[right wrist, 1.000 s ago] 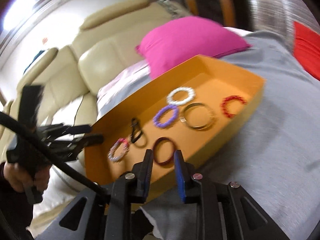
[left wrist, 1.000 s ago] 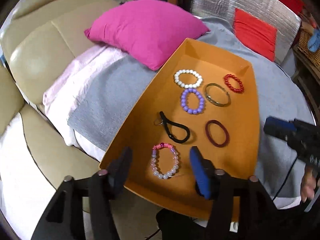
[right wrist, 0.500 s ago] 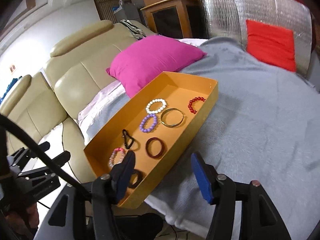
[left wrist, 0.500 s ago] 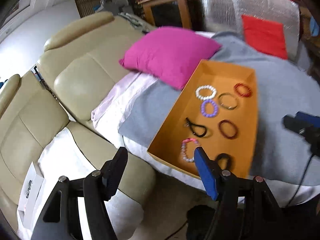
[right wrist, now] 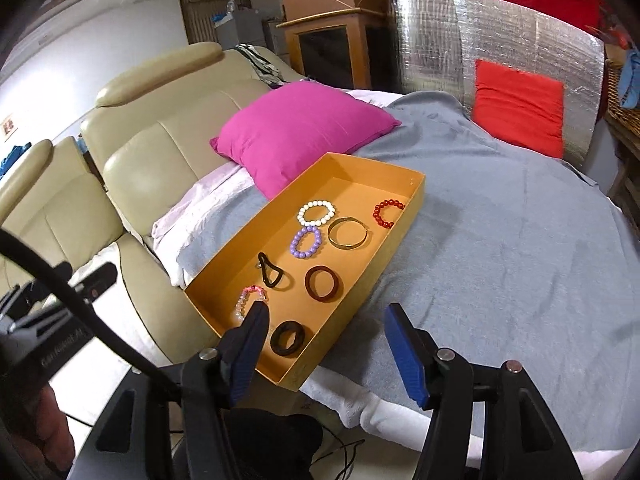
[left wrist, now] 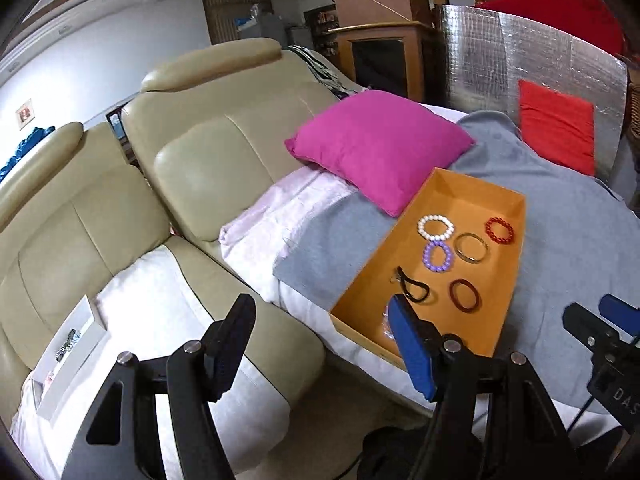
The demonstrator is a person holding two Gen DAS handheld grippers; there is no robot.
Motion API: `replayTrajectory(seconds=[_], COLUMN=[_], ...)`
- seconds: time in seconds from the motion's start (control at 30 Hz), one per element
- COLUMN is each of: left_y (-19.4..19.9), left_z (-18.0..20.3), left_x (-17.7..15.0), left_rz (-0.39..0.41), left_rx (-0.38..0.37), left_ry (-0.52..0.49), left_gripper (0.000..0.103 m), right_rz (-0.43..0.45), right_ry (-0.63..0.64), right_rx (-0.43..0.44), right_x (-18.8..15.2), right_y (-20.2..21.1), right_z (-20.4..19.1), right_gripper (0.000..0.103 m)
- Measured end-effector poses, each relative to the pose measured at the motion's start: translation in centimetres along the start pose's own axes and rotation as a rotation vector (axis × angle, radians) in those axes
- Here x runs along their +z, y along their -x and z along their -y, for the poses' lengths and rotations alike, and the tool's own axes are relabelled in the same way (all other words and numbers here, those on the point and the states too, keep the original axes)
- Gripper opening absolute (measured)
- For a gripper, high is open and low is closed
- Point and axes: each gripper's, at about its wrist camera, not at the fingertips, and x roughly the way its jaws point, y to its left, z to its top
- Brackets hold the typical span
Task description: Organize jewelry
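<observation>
On the bed: an orange tray (right wrist: 400, 224) lies on a grey blanket (right wrist: 500, 240), its far corner just beside a pink cushion (right wrist: 304, 132).
Tray contents: a white bead bracelet (right wrist: 316, 213), a purple bead bracelet (right wrist: 306, 242), a gold bangle (right wrist: 348, 233), a red bead bracelet (right wrist: 386, 213), a dark red bangle (right wrist: 323, 283), a black cord loop (right wrist: 272, 272), a pink bead bracelet (right wrist: 250, 300) and a dark scrunchie (right wrist: 288, 338), all lying flat and apart from one another.
Right claw (right wrist: 326, 350): held above the tray's near corner, tilted downward; its jaws have just been opening and stand released, with nothing between them.
Left claw (left wrist: 320, 350): raised off to the left of the tray, over the edge of the beige sofa (left wrist: 120, 200), angled downward; released, gripping nothing.
Right claw from the left view: at the right edge, beside the tray over the blanket.
Person's hand (right wrist: 36, 420): partly seen at the lower left of the right view, below the left claw's body.
</observation>
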Motion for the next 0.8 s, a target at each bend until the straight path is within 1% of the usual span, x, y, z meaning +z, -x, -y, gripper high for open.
replayTrajectory(seconds=[0.17,0.33,0.53,0.67,0.8], left_y=[0.9,0.6,0.1,0.0,0.0], left_z=[0.9,0.9,0.5,0.3,0.4], left_x=[-0.4,-0.4,-0.3,-0.3,-0.3], left_rz=[0.025,0.019,0.029,0.028,0.029], left_rx=[-0.002,-0.019,-0.014,-0.018,-0.018], left_ry=[-0.039,-0.049,-0.041,-0.034,-0.033], left_gripper=[0.07,0.071,0.071,0.071,0.071], right_rz=[-0.005,-0.012,0.014,0.035,0.061], right_ry=[-0.006,-0.013,0.019,0.025,0.039], right_rx=[-0.015,-0.055,-0.131,-0.168,-0.184], right_x=[-0.1,-0.1,-0.1,0.1,0.3], right_y=[0.0,-0.2,0.0,0.3,0.9], right_z=[-0.8,-0.8,-1.1,-1.2,-1.6], right_gripper=[0.064,0.064,0.064,0.064,0.064])
